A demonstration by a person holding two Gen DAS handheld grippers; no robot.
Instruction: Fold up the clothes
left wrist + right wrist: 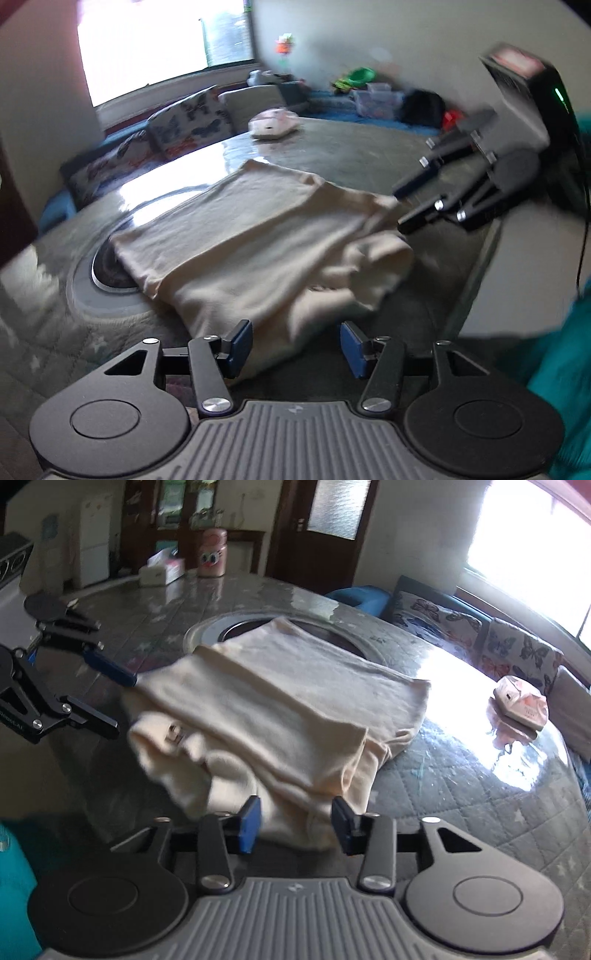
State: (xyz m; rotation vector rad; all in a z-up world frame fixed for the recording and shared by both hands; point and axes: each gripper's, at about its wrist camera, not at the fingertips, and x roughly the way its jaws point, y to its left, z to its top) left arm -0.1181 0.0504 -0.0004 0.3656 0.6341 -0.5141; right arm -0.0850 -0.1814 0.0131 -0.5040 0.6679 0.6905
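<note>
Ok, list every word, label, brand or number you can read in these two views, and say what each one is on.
"...AI": white letters on the left gripper's black arm at the left edge of the right wrist view; the start is cut off and blurred.
Tissue pack: small print, too blurred to read.
White box at the table's far edge: print unreadable.
Small tag on the cream garment: unreadable.
Right gripper: no legible text.

Cream shirt [258, 236] lies folded and a bit rumpled on the glossy round table [369, 147], partly covering the table's round centre ring. Left gripper [295, 347] sits at its near edge, jaws apart, cloth between them. Right gripper [400, 208] is open at the shirt's right edge.
</note>
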